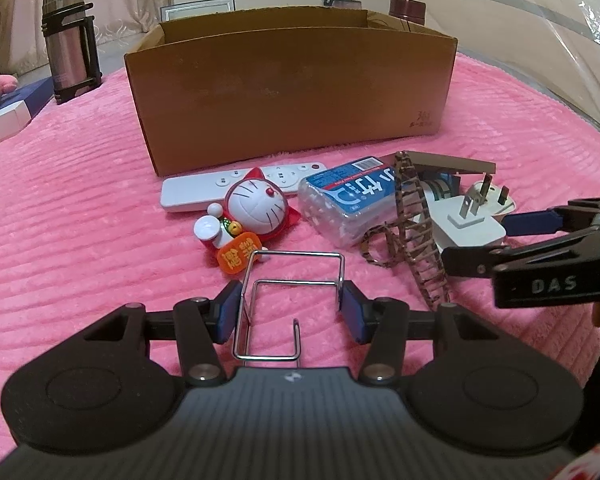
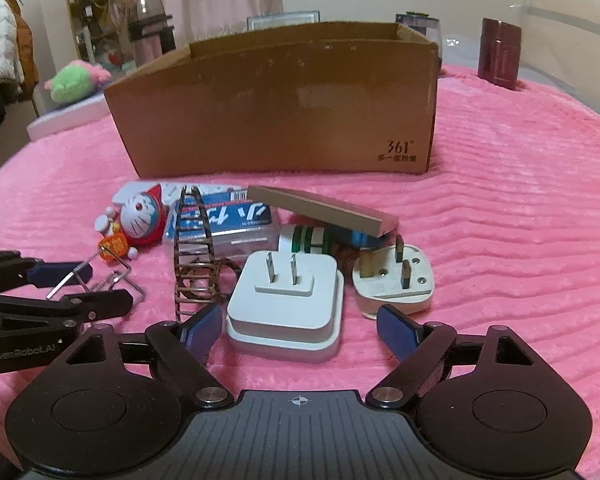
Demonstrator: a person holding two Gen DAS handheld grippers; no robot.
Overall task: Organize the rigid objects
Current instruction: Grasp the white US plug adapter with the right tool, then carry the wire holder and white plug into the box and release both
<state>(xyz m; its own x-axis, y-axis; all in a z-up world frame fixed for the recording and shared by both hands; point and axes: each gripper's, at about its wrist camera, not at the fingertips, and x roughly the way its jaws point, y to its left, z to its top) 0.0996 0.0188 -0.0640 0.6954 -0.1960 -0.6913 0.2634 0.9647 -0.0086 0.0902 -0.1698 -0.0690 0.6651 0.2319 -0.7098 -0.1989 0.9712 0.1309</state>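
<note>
My left gripper (image 1: 292, 310) is shut on a bent wire frame (image 1: 296, 268), its blue pads pressing the frame's two sides just above the pink blanket. My right gripper (image 2: 300, 330) stands open around a white two-pin adapter (image 2: 284, 312), with a gap showing at each pad. Behind the adapter lie a white three-pin plug (image 2: 396, 280), a leopard-print hair clip (image 2: 192, 256), a clear floss-pick box (image 2: 228, 224), a cat figure (image 1: 252, 212), a white remote (image 1: 188, 196) and a beige bar (image 2: 320, 208). An open cardboard box (image 1: 292, 92) stands beyond them.
The pink blanket (image 1: 80, 200) covers the whole surface. A steel thermos (image 1: 70, 40) stands at the far left and a maroon cup (image 2: 500, 52) at the far right. A green plush toy (image 2: 76, 80) lies left of the box.
</note>
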